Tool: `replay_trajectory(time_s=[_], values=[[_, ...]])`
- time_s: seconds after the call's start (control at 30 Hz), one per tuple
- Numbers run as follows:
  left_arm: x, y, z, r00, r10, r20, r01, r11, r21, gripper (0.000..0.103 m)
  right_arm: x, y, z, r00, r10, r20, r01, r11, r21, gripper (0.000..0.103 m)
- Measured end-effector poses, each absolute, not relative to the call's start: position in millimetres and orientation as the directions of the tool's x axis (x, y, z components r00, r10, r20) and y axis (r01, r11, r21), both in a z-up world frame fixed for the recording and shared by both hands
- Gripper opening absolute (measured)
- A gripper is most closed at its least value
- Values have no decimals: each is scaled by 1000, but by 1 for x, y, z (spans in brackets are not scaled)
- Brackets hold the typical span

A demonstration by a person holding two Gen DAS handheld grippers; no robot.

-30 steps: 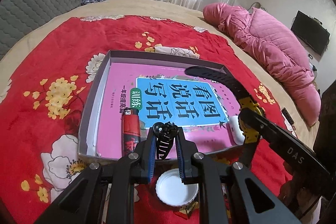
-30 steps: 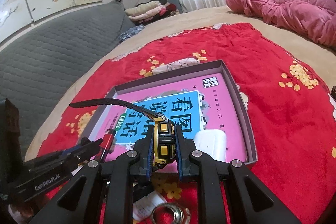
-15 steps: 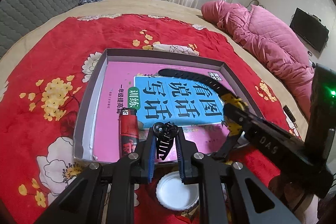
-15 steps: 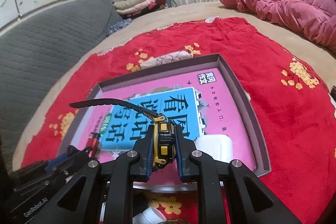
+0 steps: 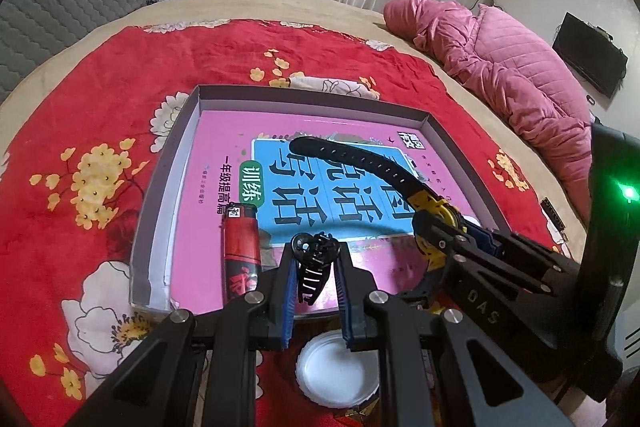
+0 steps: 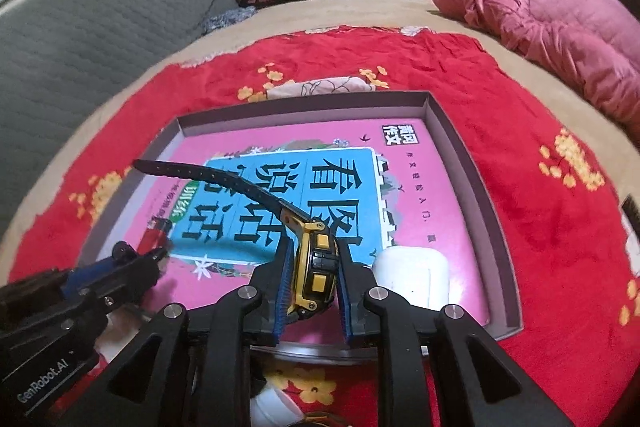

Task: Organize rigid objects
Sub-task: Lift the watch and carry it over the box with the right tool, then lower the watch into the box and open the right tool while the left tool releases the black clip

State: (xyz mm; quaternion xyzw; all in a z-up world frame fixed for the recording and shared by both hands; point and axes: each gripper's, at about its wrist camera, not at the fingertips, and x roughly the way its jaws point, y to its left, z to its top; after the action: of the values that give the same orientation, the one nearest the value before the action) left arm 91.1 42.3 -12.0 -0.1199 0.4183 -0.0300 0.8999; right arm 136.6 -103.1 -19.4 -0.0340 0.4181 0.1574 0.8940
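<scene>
The left fingers (image 5: pixel 315 269) are closed tight on a small black clip (image 5: pixel 314 259), pinched at its round end so the toothed part hangs down between the blue pads. They hold it over the near edge of the box (image 5: pixel 168 163), beside the lighter (image 5: pixel 240 247) that lies at the near-left corner on the book (image 5: pixel 224 143); that looks like a carry, with the clip not yet set down.

The right fingers (image 6: pixel 313 275) have the watch (image 6: pixel 314 267) edge-on between their pads, gripped across the yellow case so the black strap (image 6: pixel 224 177) sticks out free toward the box's left side. These jaws are just starting to open, with the watch between them and the pads seemingly at the case sides. The grip sits low over the near edge of the box, just left of the white case (image 6: pixel 412 277) at the near-right corner, so I judge this a release onto the book.

The box lies in the middle of the red cloth (image 5: pixel 100 75) on the bed. Outside it, off the near edge, a white lid (image 5: pixel 336 375) waits on the cloth under the left fingers, probably still to be put in.
</scene>
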Motion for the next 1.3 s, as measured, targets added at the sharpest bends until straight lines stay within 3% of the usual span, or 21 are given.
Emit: replay_trajectory(time_s=[0.27, 0.73, 1.3], values=[[96, 41, -18, 631, -158, -759, -49, 969, -242, 18, 132, -87, -12, 655, 147, -741, -329, 939, -104, 23], [100, 43, -22, 618, -170, -768, -58, 964, -260, 18, 143, -113, -25, 528, 276, -803, -296, 946, 131, 27], [100, 52, -24, 615, -163, -771, -84, 959, -270, 18, 118, -119, -11, 576, 243, -780, -318, 946, 59, 30]])
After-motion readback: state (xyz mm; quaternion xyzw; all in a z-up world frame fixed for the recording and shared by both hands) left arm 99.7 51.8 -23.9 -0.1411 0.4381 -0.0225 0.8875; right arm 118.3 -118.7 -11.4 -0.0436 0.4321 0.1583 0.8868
